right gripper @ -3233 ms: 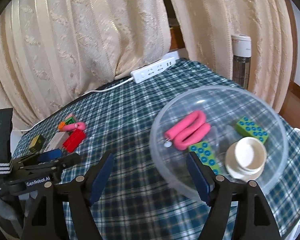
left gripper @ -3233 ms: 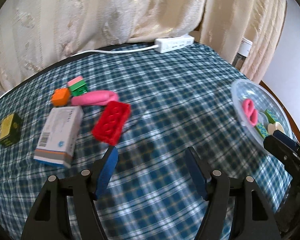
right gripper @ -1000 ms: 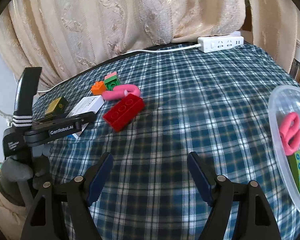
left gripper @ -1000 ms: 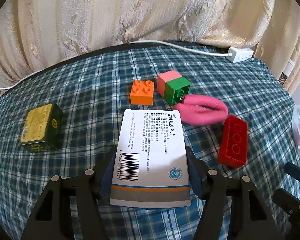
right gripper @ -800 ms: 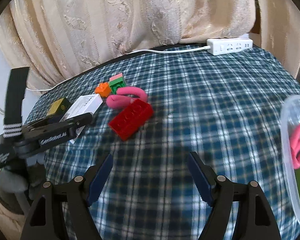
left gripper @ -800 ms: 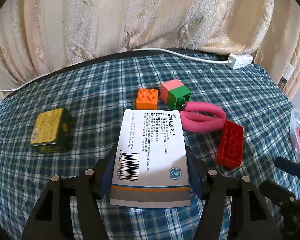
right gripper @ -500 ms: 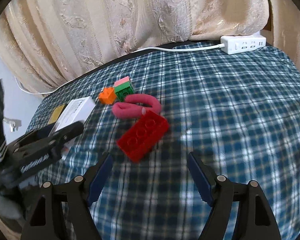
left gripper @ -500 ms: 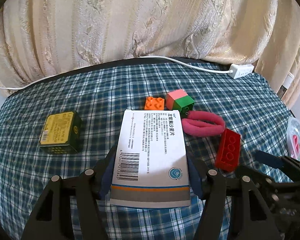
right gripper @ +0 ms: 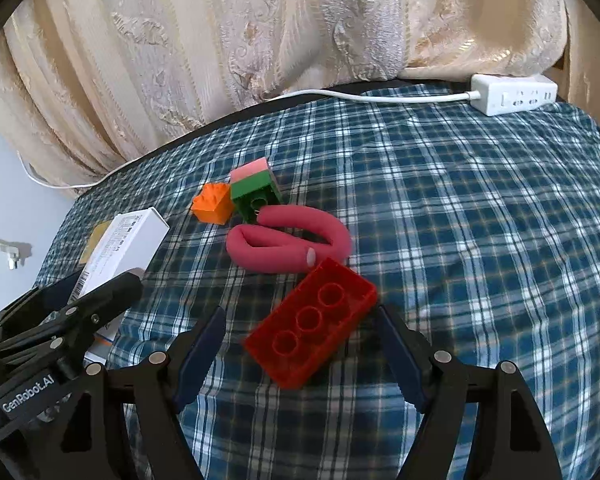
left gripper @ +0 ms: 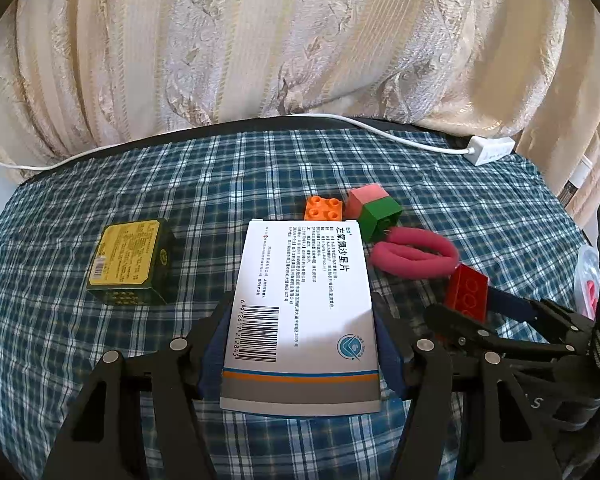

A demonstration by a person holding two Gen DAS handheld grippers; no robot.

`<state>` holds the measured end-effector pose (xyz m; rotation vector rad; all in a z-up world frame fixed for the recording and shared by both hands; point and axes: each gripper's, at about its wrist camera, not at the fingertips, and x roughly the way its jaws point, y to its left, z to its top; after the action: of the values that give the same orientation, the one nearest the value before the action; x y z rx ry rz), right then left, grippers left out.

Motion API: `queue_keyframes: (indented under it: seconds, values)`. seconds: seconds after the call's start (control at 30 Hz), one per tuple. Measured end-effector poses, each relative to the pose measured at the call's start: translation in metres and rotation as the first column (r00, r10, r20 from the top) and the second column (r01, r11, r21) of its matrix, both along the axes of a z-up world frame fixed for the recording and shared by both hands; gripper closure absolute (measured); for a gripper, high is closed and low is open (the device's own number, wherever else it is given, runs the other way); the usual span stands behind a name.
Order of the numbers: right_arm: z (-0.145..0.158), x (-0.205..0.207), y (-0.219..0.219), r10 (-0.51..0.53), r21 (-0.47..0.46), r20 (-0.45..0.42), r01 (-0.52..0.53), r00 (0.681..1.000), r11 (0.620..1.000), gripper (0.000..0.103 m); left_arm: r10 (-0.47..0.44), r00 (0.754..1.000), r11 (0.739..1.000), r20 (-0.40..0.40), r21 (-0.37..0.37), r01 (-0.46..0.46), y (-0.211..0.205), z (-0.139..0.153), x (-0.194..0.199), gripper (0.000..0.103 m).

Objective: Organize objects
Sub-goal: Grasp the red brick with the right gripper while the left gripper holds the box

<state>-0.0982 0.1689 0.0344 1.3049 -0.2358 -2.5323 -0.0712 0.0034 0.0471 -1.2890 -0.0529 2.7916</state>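
My left gripper (left gripper: 302,332) is shut on a white medicine box (left gripper: 304,304), held flat a little above the plaid tablecloth (left gripper: 100,352); the right wrist view shows that box (right gripper: 132,240) at the left. A red brick (right gripper: 312,324) lies on the cloth between the open fingers of my right gripper (right gripper: 300,320), and neither pad clearly presses on it. From the left wrist view, the right gripper (left gripper: 472,308) reaches in from the right around the red brick (left gripper: 466,290). Just beyond lie a pink foam loop (right gripper: 288,244), an orange brick (right gripper: 214,202) and a pink-and-green block (right gripper: 256,188).
A dark green box with a yellow label (left gripper: 130,256) sits on the cloth to the left. A white power strip (right gripper: 516,94) and its cable lie at the far edge under cream curtains. A clear bowl's rim (left gripper: 584,264) shows at the far right.
The left gripper, open over the cloth three seconds ago, now holds the box and has raised it slightly. The right gripper has swept left from the bowl and now straddles the red brick.
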Motion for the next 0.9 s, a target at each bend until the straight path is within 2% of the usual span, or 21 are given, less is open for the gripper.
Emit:
queue_keyframes:
  seconds: [0.1, 0.27, 0.53, 0.9]
  values:
    - [-0.001, -0.002, -0.006, 0.010, 0.031, -0.012, -0.010, 1.000, 0.999, 0.023, 0.000, 1.000, 1.000, 0.003, -0.003, 0.000, 0.000, -0.001, -0.001, 0.039]
    - [-0.003, 0.001, -0.016, 0.022, 0.154, -0.054, -0.013, 0.998, 0.988, 0.042, -0.001, 1.000, 1.000, 0.009, -0.004, 0.001, 0.000, -0.003, -0.002, 0.039]
    - [-0.003, 0.009, -0.007, -0.007, 0.181, -0.069, 0.020, 0.998, 0.983, 0.070, -0.011, 1.000, 1.000, 0.011, -0.005, 0.011, 0.004, -0.004, 0.000, 0.039]
    - [0.000, 0.033, 0.020, -0.056, 0.120, -0.063, 0.063, 0.996, 0.991, 0.070, -0.046, 0.999, 0.999, 0.007, -0.010, 0.046, 0.016, -0.003, 0.005, 0.039]
